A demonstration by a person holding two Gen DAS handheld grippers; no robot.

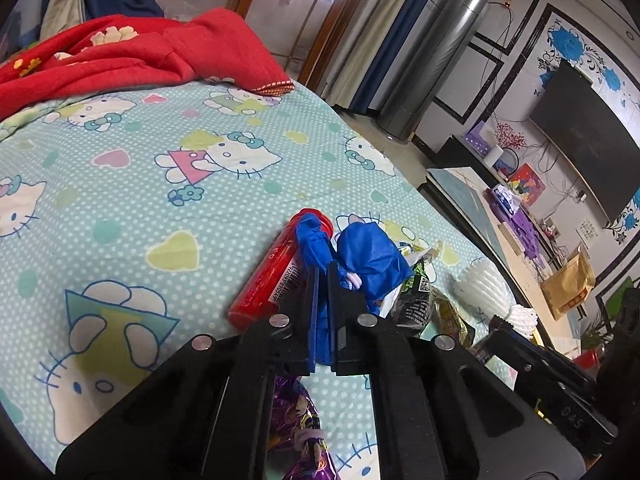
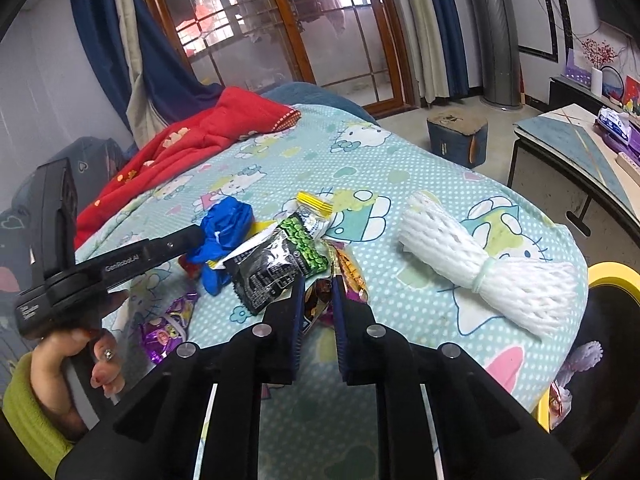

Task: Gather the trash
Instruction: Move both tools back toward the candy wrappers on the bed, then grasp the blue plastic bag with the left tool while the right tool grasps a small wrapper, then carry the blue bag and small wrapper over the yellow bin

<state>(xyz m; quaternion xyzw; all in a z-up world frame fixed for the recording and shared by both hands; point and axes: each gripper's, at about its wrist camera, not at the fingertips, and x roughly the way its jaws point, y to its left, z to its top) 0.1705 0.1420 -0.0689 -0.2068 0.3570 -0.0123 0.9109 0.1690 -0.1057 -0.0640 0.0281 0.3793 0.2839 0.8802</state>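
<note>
Trash lies on the Hello Kitty bedspread (image 1: pixel 132 184). My left gripper (image 1: pixel 322 270) is shut on a crumpled blue plastic wad (image 1: pixel 368 256), which rests against a red tube (image 1: pixel 276 272); the wad also shows in the right wrist view (image 2: pixel 226 228). My right gripper (image 2: pixel 316 284) has its jaws narrowly apart around a brown-orange snack wrapper (image 2: pixel 320 300). Next to it lie a black-green pea packet (image 2: pixel 280 260), a yellow-topped packet (image 2: pixel 316 208) and a purple wrapper (image 2: pixel 168 332). A white foam net bundle (image 2: pixel 480 264) lies to the right.
A red blanket (image 2: pixel 192 148) is bunched at the far end of the bed. A yellow-rimmed black bin (image 2: pixel 608 320) stands by the bed's right edge. A low table (image 2: pixel 568 148) and a blue stool (image 2: pixel 456 136) stand on the floor beyond.
</note>
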